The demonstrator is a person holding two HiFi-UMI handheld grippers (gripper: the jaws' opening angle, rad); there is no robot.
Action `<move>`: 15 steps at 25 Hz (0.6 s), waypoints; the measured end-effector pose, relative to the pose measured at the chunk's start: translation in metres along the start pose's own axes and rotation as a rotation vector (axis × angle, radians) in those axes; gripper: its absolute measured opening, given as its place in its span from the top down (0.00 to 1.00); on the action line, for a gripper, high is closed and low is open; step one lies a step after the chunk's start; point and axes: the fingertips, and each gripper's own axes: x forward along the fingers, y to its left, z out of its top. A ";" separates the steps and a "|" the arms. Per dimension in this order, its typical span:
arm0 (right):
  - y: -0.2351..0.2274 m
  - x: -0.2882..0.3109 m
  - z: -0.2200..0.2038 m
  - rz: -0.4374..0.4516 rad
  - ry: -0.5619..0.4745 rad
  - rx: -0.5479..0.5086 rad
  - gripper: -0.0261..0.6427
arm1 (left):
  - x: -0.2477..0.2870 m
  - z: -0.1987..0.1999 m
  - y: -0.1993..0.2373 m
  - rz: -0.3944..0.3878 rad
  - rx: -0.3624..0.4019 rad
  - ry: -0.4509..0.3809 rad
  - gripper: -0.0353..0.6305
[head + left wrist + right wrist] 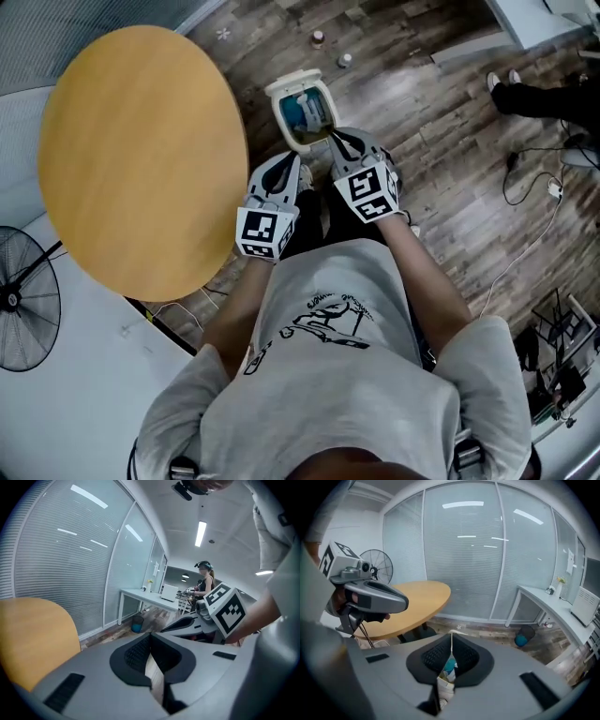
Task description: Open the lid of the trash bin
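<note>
While clamped on the lid (292, 83) edge with the right gripper (332, 141) (left gripper (151, 637) closed, empty), probably needed a slow, hinge-following lift.

Person in a short-sleeved light-grey T-shirt (356, 412).
A black line drawing (323, 323) crosses the chest; left gripper (300, 172) and right gripper (332, 141) have grey shells, black ribbed pads (136, 654), black-and-white marker cubes (261, 232).

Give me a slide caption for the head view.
Left hand-held gripper and right hand-held gripper near an open-lidded trash bin beside a round table.
</note>
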 end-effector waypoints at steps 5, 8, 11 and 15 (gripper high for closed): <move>-0.003 -0.044 0.056 -0.003 -0.083 0.042 0.95 | -0.028 0.059 -0.007 -0.008 0.022 -0.078 0.92; 0.004 -0.069 0.088 -0.006 -0.123 0.050 0.95 | -0.049 0.088 -0.009 -0.014 0.039 -0.110 0.92; 0.008 -0.088 0.119 0.002 -0.173 0.048 0.95 | -0.063 0.115 -0.009 -0.009 0.067 -0.136 0.92; 0.000 -0.122 0.148 0.003 -0.233 0.052 0.95 | -0.073 0.152 -0.025 -0.013 0.095 -0.182 0.92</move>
